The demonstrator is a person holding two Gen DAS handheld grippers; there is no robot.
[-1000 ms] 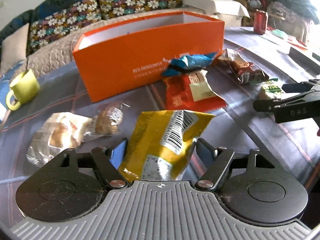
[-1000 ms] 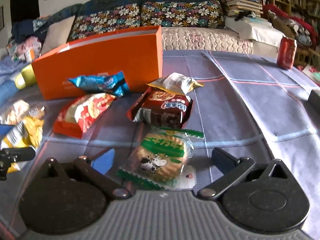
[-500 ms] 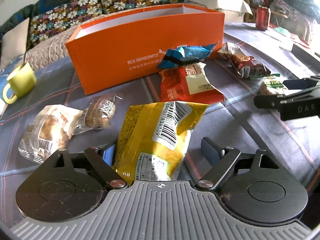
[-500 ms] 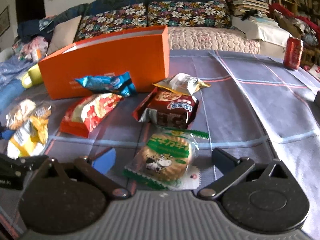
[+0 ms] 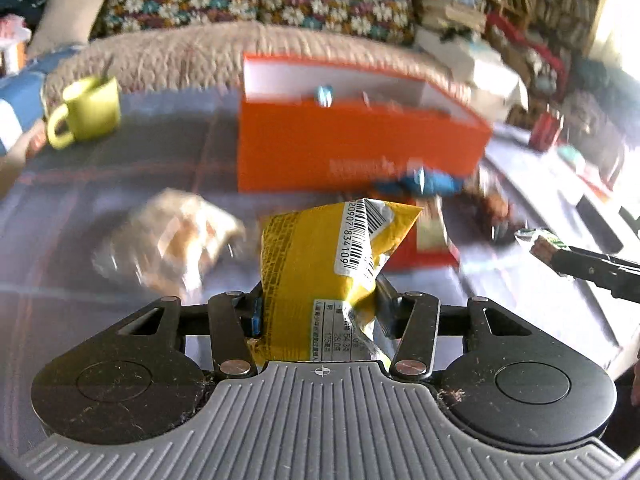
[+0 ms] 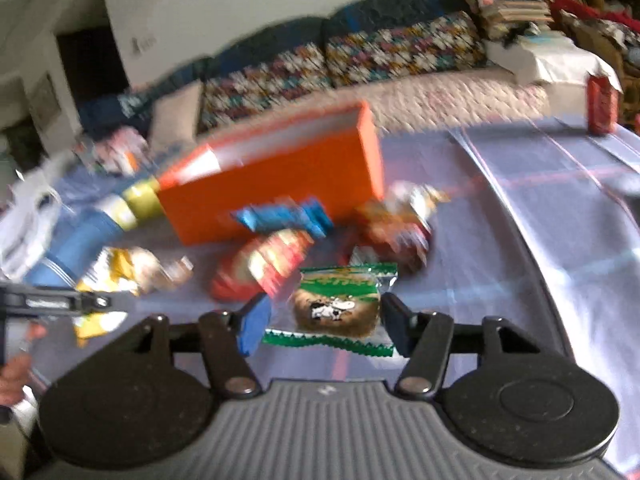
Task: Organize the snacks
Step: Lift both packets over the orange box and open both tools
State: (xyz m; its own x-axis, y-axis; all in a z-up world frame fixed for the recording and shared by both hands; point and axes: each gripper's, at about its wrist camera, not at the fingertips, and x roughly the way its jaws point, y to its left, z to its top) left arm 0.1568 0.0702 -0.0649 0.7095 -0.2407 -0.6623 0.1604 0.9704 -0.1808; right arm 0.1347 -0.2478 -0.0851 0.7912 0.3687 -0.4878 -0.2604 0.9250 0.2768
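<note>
Snacks are in both hands: the left gripper (image 5: 320,312), jaws just closed, pinches a yellow packet (image 5: 320,264); the right gripper (image 6: 326,322), also just closed, clamps a green cookie pack (image 6: 340,304). Both hang above the bench (image 6: 520,240). Carry them over the orange box (image 5: 352,148) rim, release one at a time.

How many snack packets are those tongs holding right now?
2. The yellow foil packet with a barcode sits in the left tongs; the clear green-edged cookie packet in the right tongs. Both pairs have just been closing onto them.
</note>
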